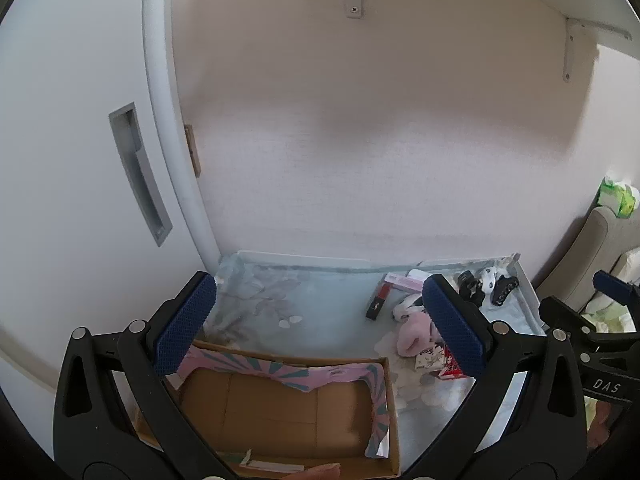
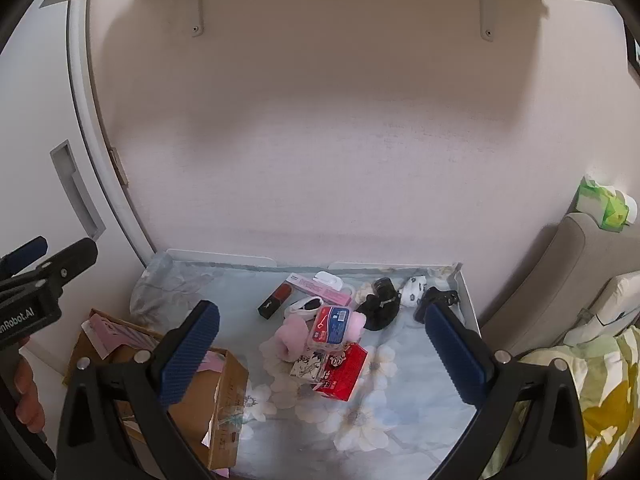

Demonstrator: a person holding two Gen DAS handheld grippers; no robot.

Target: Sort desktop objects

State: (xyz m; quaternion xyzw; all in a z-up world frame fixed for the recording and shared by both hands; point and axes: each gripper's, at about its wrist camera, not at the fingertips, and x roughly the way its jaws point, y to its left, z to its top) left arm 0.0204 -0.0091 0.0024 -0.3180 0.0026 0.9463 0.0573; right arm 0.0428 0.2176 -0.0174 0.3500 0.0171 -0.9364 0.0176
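Observation:
An open cardboard box with torn pink wrapping sits at the table's front left; it also shows in the right wrist view. My left gripper is open and empty, above the box. My right gripper is open and empty, above a pile of small items: a red box, a pink plush, a clear pink-lidded case, a black-and-red lipstick, a long pink box, black hair clips.
The table has a floral cloth and stands against a pale wall. A white door is at the left. A sofa with a green tissue pack and bedding is at the right.

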